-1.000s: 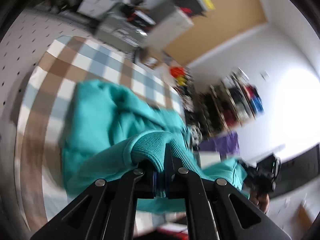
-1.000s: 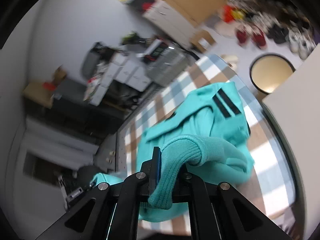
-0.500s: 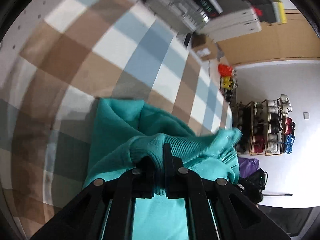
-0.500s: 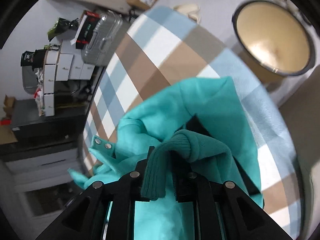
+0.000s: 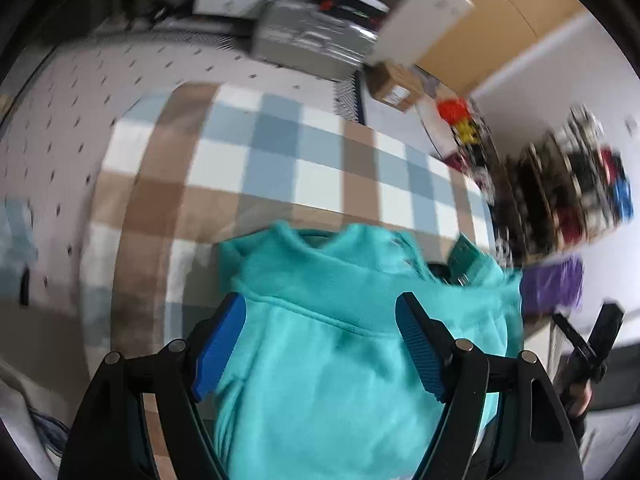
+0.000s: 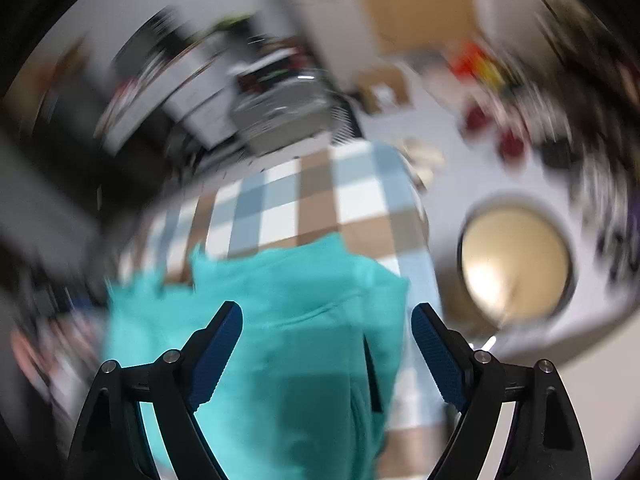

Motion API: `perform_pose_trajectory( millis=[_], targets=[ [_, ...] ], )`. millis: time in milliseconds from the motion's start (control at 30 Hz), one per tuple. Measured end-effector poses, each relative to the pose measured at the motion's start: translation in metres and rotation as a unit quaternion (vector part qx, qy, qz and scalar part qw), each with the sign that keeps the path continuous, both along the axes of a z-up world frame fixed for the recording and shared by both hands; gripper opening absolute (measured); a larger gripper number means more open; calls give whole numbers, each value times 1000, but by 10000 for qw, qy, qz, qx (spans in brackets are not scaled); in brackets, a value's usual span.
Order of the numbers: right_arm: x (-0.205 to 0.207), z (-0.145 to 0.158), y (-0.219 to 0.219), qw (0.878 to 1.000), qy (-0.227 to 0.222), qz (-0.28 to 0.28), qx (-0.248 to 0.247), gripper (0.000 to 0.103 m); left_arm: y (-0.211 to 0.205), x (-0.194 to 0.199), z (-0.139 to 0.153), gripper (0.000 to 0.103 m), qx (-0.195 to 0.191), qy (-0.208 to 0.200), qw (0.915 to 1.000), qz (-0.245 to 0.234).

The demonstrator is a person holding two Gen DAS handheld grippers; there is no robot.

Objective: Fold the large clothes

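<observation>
A teal sweatshirt point(image 5: 352, 336) lies in a folded heap on a checked brown, blue and white cloth point(image 5: 256, 168). My left gripper point(image 5: 320, 316) hangs over it, its jaws opening wide; the blue pads point(image 5: 218, 344) touch no fabric. In the right wrist view the same teal sweatshirt point(image 6: 288, 320) lies below my right gripper point(image 6: 326, 320), whose jaws are also opening, with the fabric beneath them and not pinched. A dark stripe on the garment point(image 6: 370, 376) shows near its right edge. The right wrist view is badly blurred.
A white dotted surface point(image 5: 80, 92) borders the checked cloth. Grey and white boxes point(image 5: 316, 36) stand beyond it, with a cardboard box point(image 5: 394, 84) and a shoe rack point(image 5: 576, 196) further off. A round beige basin point(image 6: 516, 260) sits on the floor right of the cloth.
Both grippers were shut on teal ribbed hems; now both stand wide and the fabric has dropped onto the heap. Both have come down closer over the sweatshirt.
</observation>
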State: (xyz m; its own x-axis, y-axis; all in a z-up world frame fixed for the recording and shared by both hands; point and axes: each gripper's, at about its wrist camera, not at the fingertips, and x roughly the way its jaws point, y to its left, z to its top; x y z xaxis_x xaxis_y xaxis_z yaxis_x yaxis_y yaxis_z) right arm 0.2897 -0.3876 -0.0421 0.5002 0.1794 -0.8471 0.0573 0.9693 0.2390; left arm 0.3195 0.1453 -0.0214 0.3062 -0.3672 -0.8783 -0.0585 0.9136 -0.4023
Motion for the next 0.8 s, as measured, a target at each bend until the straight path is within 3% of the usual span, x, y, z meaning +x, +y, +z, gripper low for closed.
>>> perform_pose_trajectory(
  millis=[67, 133, 233, 267, 333, 467, 567, 667, 700, 800],
  targets=[
    [3, -2, 31, 9963, -106, 633, -567, 88, -24, 3, 1, 74, 39, -89, 9984, -557],
    [8, -10, 52, 9910, -29, 1008, -882, 88, -54, 8, -1, 74, 500, -234, 9917, -1160],
    [6, -22, 62, 9941, 64, 1043, -284, 88, -90, 25, -17, 74, 1647, -550, 9719, -1588],
    [3, -25, 63, 9952, 36, 976, 16, 88, -99, 29, -25, 74, 1818, -586, 9668, -1700],
    [-10, -29, 69, 9942, -36, 961, 479, 88, -110, 38, -41, 74, 1614, -336, 9642, -2077],
    [-45, -28, 93, 9892, -142, 1388, 454, 88, -122, 46, -66, 74, 1389, 124, 9522, -2719],
    [-69, -32, 103, 9857, -85, 1605, 510, 88, -115, 52, -76, 74, 1054, 457, 9542, -2763],
    [-83, -34, 110, 9826, 43, 1777, 532, 88, -108, 53, -79, 73, 868, 545, 9542, -2812],
    [-88, -31, 112, 9821, 13, 1809, 519, 88, -108, 51, -79, 70, 857, 524, 9531, -2854],
    [-96, -26, 116, 9814, 16, 1857, 496, 88, -108, 37, -75, 45, 843, 457, 9487, -3013]
  ],
)
